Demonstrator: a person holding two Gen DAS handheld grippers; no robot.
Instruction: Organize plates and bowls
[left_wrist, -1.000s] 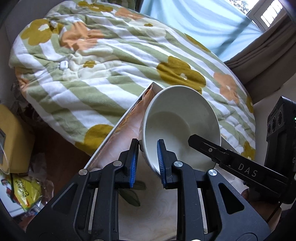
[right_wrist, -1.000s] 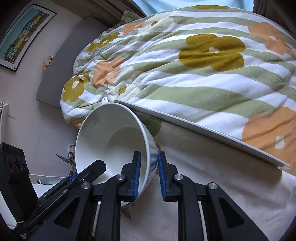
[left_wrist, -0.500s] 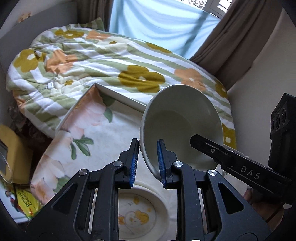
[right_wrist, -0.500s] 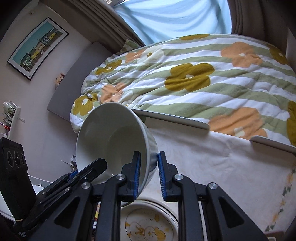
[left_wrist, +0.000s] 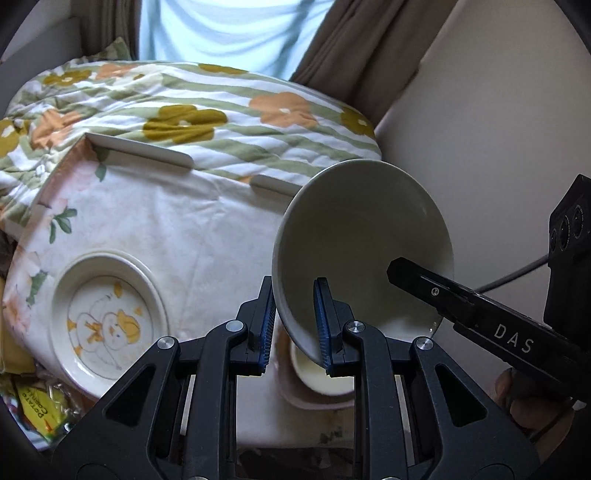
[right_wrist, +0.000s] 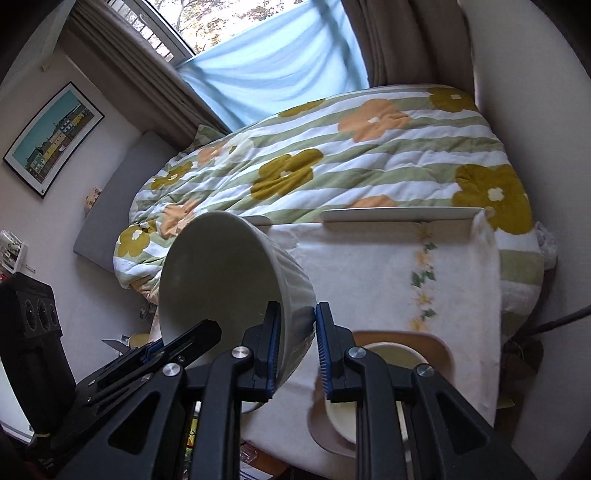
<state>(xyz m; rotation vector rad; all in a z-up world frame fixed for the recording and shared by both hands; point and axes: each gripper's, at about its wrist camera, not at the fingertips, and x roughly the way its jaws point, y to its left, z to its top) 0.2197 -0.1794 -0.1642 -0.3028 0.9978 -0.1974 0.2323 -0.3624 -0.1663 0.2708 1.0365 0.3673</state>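
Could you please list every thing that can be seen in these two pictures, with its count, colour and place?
bowl: one, white, ribbed outside, tilted, held above the table by its rim on two sides
plate: one, cream with a yellow duck drawing, on the tablecloth at the table's near left
small dish: one, cream, on a beige tray at the table's near edge
tablecloth: one, white with flowers, over the table
quilt: one, green-striped with orange and mustard flowers, on the bed behind the table
curtains: light blue at the window, brown beside it
framed picture: one, on the wall
snack packet: one, yellow, below the plate
left claw: black, blue pads, shut on the bowl's rim
right claw: black, blue pads, shut on the rim
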